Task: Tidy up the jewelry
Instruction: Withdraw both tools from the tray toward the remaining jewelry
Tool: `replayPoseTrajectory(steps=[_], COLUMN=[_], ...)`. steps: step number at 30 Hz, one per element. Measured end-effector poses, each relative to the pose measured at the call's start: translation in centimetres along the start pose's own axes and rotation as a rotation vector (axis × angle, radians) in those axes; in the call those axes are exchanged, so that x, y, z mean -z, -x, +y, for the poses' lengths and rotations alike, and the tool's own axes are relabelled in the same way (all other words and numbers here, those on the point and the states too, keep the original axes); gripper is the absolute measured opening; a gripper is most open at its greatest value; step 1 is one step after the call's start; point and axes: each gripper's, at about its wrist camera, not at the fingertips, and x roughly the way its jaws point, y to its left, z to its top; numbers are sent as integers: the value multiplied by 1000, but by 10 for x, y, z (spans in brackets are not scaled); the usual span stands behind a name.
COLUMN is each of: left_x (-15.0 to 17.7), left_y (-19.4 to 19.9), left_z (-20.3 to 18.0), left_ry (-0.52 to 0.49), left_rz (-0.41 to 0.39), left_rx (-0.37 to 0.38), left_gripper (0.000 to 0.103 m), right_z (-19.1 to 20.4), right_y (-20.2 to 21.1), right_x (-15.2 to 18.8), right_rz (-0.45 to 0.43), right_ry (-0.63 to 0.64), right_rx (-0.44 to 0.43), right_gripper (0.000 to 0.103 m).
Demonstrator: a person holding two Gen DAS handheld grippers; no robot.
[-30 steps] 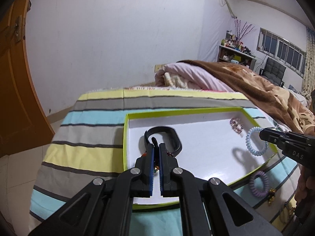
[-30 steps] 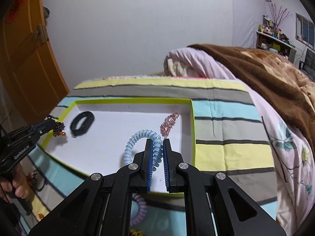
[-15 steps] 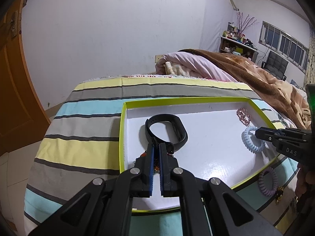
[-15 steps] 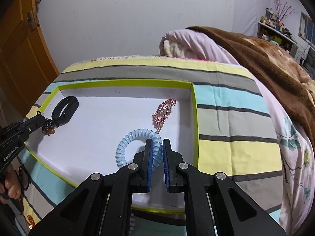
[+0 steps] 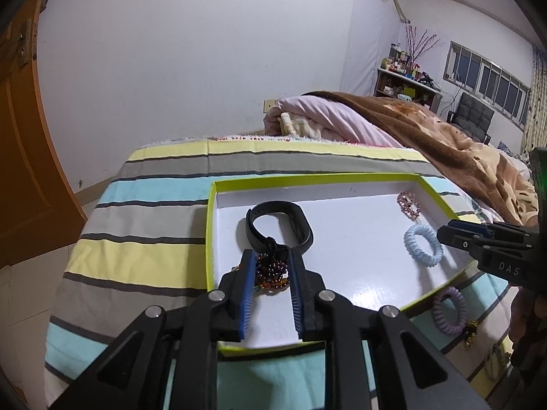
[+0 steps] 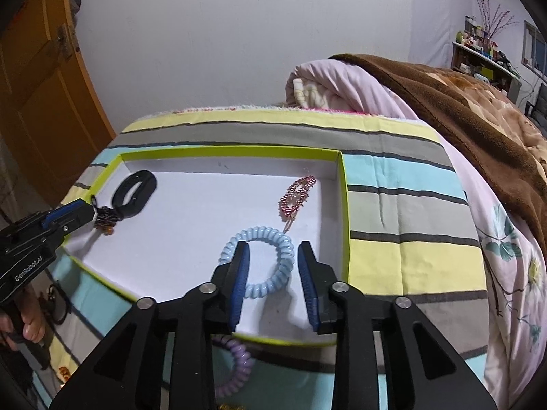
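A shallow white tray with a lime-green rim (image 5: 209, 239) (image 6: 344, 205) lies on the striped bedspread. My left gripper (image 5: 271, 263) is open around a dark red beaded bracelet (image 5: 270, 273) (image 6: 104, 220) that lies on the tray floor next to a black wristband (image 5: 280, 225) (image 6: 135, 193). My right gripper (image 6: 273, 256) is open around a light blue spiral hair tie (image 6: 259, 259) (image 5: 422, 244) that lies on the tray. A pink beaded hair clip (image 6: 297, 194) (image 5: 408, 203) lies near the tray's far right corner.
A purple spiral hair tie (image 5: 449, 314) (image 6: 232, 369) lies on the bedspread just outside the tray's near edge, with small gold pieces (image 5: 470, 336) beside it. A folded pink and brown blanket (image 6: 410, 95) fills the right side. An orange door (image 5: 20, 136) stands at left.
Both grippers have opened. The beaded bracelet and the blue hair tie, held before, now lie on the tray floor between the open fingers.
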Motion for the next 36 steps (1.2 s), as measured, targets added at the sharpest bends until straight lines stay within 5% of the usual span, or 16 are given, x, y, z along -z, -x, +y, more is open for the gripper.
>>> replayPoseTrajectory(steps=[25,36], left_x=[64,102], left_y=[141,171], left_z=[-25,-25], left_ry=[11,30], left_rz=[-137,-138], left_rx=[13,-1], left_gripper=[29,37], right_z=[38,46], right_y=[149,176], right_x=[89,126], right_rz=[-196,-217], right_ry=[-6,-3], right_rx=[-56,-60], right_gripper=[32,32])
